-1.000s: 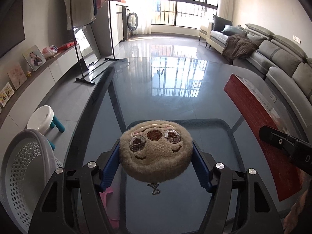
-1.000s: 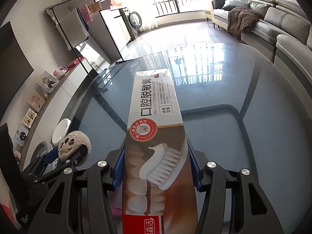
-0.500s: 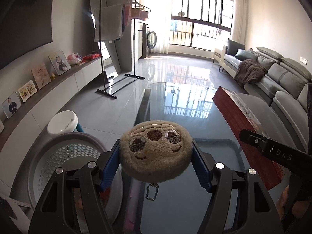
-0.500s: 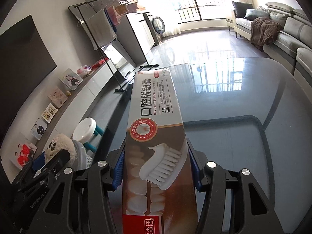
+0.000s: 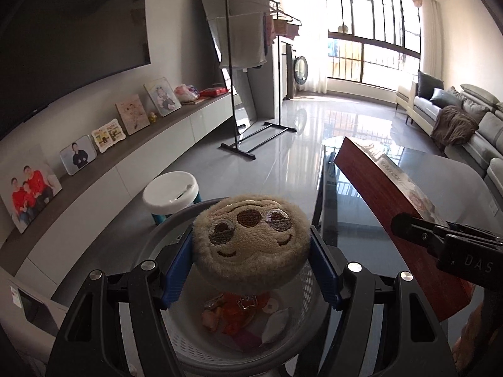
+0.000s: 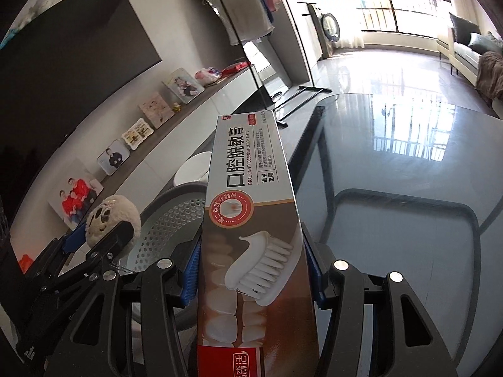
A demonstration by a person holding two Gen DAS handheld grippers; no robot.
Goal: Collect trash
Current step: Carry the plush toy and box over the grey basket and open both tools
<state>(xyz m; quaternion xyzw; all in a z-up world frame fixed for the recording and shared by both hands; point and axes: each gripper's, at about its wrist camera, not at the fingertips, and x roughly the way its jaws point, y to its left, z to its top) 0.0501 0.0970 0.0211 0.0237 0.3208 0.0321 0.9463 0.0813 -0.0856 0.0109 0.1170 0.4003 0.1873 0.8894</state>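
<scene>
Both grippers now reach the basket (image 5: 176,226), fingers clenching plush (image 5: 250,238) (left) and toothpaste box (image 6: 251,235).

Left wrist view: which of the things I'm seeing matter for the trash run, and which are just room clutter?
Part of the job:
- plush face charm, clamped in the left gripper
- toothpaste box, clamped in the right gripper
- perforated basket below the charm, trash already inside

Just lying about:
- white stool
- photo frames on the ledge
- clothes rack
- sofa
</scene>
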